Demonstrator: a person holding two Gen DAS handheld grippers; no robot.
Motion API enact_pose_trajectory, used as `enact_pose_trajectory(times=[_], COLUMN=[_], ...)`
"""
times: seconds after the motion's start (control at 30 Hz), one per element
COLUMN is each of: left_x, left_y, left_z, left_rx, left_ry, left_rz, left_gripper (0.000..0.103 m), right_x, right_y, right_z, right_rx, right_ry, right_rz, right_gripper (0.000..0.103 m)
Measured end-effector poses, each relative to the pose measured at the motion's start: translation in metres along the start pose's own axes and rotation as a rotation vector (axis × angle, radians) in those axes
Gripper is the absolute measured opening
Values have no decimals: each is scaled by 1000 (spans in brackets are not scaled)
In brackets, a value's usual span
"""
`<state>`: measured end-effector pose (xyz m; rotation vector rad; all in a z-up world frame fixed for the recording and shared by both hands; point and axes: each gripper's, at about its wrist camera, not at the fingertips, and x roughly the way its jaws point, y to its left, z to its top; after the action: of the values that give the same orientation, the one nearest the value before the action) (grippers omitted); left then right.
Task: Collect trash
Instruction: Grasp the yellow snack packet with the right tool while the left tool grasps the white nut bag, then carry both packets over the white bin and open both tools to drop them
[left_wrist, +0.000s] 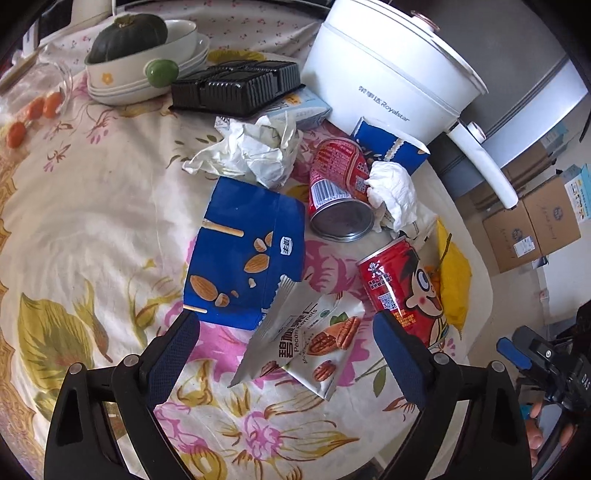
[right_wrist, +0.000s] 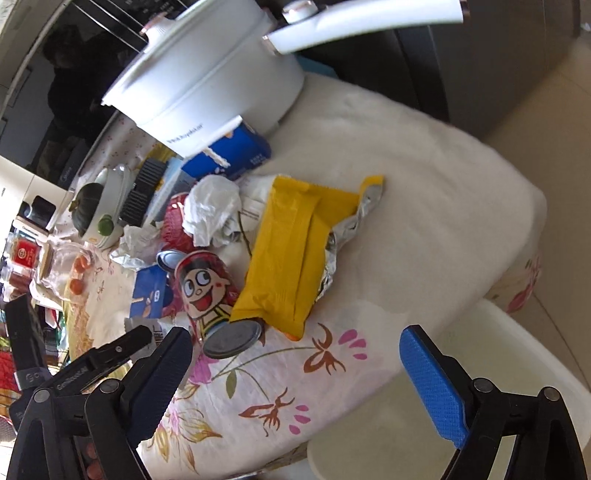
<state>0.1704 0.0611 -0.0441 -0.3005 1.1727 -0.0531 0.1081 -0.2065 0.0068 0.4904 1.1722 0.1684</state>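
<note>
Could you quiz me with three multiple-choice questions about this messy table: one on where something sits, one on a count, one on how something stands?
1. Where does the dark green squash sit?
A. in a white bowl
B. on the floor
C. inside the white pot

2. How many red drink cans lie among the trash?
A. one
B. two
C. four

3. How does the left gripper stand?
A. clamped on a can
B. open above the pecan kernels packet
C. shut on crumpled paper

Answers:
1. A: the squash rests in the top bowl of a stack.
2. B: a cartoon can lies near the gripper, and a second can lies bottom-out behind it.
3. B: its jaws stand wide apart, with the pecan kernels packet below, untouched.
</note>
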Motion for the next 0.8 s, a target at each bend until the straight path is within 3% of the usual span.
enact_pose_trajectory(times=[0.13, 0.23, 0.4, 0.5, 0.57, 0.67, 0.8], left_x=[6, 16, 23, 25, 24, 17, -1], left_y=[-19, -15, -2, 2, 5, 7, 16], left_z=[-1, -3, 1, 1, -2, -6, -15], left_rx=[119, 114, 64, 40, 18, -12, -60], left_ry=[-10, 25, 43, 47, 42, 29, -4], left_rz=[56, 53, 9, -40, -65, -114, -180], left_gripper=[85, 74, 29, 13, 8, 4, 3], right_x=[28, 43, 56, 63, 67, 60, 31], right_y=[6, 9, 3, -2, -2, -1, 9], right_z=[9, 17, 22, 21, 20, 17, 14], right_rx=[5, 5, 51, 66, 45, 48, 17], right_ry=[50, 62, 60, 62, 64, 45, -20], right_rz=[1, -3, 28, 47, 53, 67, 108], right_gripper=[94, 94, 91, 78, 43, 34, 33])
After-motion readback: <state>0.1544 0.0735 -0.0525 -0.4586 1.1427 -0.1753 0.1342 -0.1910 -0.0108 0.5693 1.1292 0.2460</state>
